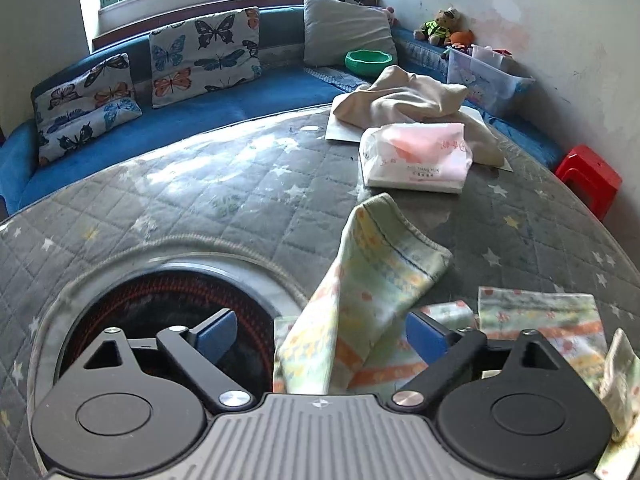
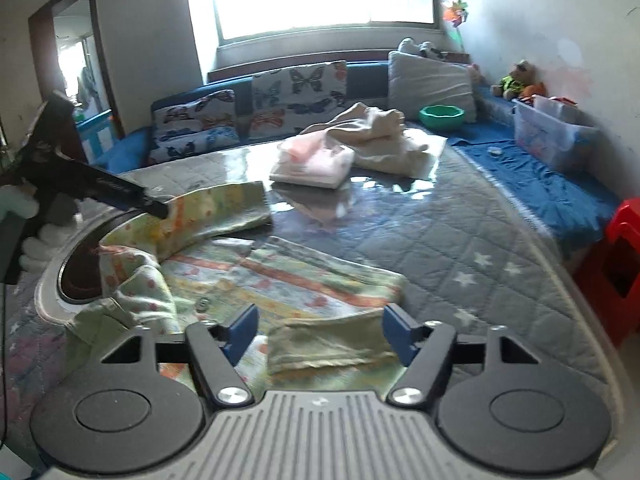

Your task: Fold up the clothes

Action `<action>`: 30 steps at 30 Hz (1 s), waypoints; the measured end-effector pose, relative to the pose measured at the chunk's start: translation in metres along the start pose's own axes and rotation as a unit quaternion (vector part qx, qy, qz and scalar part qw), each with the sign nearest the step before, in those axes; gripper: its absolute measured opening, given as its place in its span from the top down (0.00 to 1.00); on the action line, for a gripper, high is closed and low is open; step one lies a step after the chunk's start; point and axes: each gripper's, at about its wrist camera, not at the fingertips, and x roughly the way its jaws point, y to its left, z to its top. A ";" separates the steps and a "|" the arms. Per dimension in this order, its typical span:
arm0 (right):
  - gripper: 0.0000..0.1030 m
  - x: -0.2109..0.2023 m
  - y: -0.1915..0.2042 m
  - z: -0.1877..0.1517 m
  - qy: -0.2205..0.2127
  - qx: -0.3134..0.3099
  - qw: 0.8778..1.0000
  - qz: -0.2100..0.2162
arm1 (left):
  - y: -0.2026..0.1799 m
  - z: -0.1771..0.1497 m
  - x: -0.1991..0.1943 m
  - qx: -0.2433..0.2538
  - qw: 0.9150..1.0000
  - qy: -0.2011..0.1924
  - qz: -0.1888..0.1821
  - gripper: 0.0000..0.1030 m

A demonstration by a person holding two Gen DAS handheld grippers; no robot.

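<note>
While both grippers gape, left gripper [image 1: 320, 334], patterned garment [image 2: 280, 276], right gripper [image 2: 320, 330] above it

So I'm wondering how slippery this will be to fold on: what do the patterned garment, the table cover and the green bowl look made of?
The garment looks like thin woven cotton: matte, creasing softly. The table cover seems quilted fabric, with stitched diamonds and stars, apparently under a clear glossy sheet, since window light reflects off it. The bowl looks like smooth moulded plastic, though glazed ceramic is possible.
</note>
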 end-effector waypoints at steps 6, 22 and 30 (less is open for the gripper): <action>0.15 0.022 0.009 0.001 0.011 0.000 1.000 0.015 | -0.006 0.014 0.029 0.001 1.000 0.011 0.007 0.08; 0.09 0.048 0.020 -0.006 0.035 -0.007 0.999 0.040 | 0.007 0.010 0.054 -0.026 0.999 0.035 -0.018 0.96; 0.08 0.049 0.029 -0.012 0.043 -0.021 0.998 0.042 | 0.036 -0.006 -0.001 -0.048 0.999 -0.012 0.006 0.98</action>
